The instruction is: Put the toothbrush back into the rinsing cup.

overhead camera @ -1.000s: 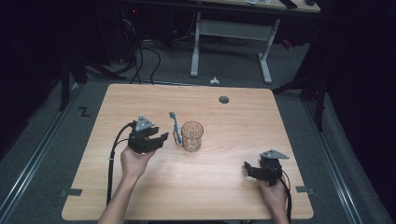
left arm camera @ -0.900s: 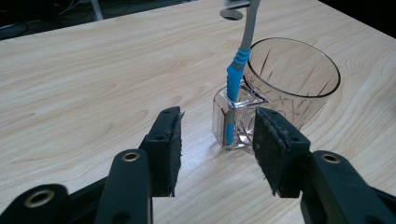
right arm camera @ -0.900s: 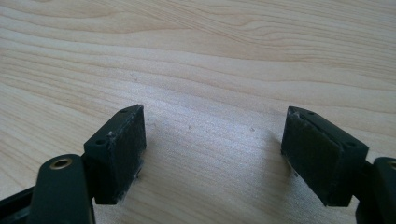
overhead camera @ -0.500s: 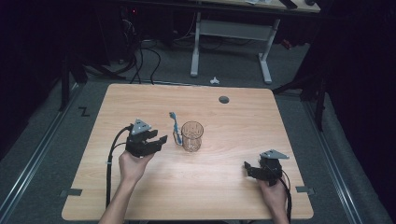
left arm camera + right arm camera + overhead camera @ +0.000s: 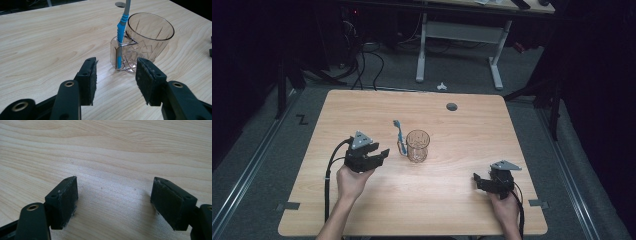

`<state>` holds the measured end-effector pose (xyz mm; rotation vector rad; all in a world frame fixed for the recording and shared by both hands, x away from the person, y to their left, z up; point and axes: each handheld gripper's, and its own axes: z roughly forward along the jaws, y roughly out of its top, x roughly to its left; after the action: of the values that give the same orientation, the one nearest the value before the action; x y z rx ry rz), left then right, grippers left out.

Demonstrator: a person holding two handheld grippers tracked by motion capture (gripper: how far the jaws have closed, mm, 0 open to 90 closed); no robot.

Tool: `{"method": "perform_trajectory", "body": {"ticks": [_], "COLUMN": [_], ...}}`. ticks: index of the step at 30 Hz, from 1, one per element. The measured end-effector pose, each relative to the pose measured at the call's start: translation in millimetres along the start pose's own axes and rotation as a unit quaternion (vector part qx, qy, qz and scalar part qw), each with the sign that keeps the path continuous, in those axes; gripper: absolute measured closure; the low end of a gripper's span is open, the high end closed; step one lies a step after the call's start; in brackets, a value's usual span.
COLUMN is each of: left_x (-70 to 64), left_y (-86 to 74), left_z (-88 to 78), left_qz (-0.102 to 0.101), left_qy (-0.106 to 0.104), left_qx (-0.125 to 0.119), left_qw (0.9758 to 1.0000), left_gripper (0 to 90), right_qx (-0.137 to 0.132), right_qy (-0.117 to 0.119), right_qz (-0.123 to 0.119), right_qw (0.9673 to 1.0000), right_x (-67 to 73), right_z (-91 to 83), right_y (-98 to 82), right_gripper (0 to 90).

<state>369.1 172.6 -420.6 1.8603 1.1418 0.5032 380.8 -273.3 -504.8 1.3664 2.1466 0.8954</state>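
A clear cut-glass tumbler (image 5: 418,145) (image 5: 147,37) stands near the middle of the wooden table (image 5: 362,110). A blue-and-grey toothbrush (image 5: 400,135) (image 5: 122,30) stands upright in a small holder on the tumbler's left side. My left gripper (image 5: 383,153) (image 5: 115,77) hovers just left of the tumbler, pointing at it, jaws open with nothing between them. My right gripper (image 5: 477,180) (image 5: 113,200) rests low near the table's front right, jaws wide open over bare wood.
A round grey grommet (image 5: 452,106) sits in the tabletop toward the back. A white-legged desk (image 5: 422,50) and cables stand on the floor beyond the table. Dark surroundings on both sides.
My left gripper has drifted slightly down and back toward the near edge. The right gripper, tumbler and toothbrush have stayed put.
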Motion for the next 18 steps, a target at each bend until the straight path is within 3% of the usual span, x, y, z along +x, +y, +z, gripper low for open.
{"method": "perform_trajectory", "body": {"ticks": [18], "left_x": [2.1], "left_y": [-16.3], "left_z": [-11.6], "left_qz": [-0.003], "left_qy": [0.011], "left_qx": [-0.005], "left_qw": [0.9999], "left_gripper": [52.4], "right_qx": [0.000], "right_qy": [0.000], "right_qz": [0.001], "right_qw": [1.0000], "right_x": [0.2], "right_z": [0.0], "right_y": [0.0], "right_gripper": [22.1]}}
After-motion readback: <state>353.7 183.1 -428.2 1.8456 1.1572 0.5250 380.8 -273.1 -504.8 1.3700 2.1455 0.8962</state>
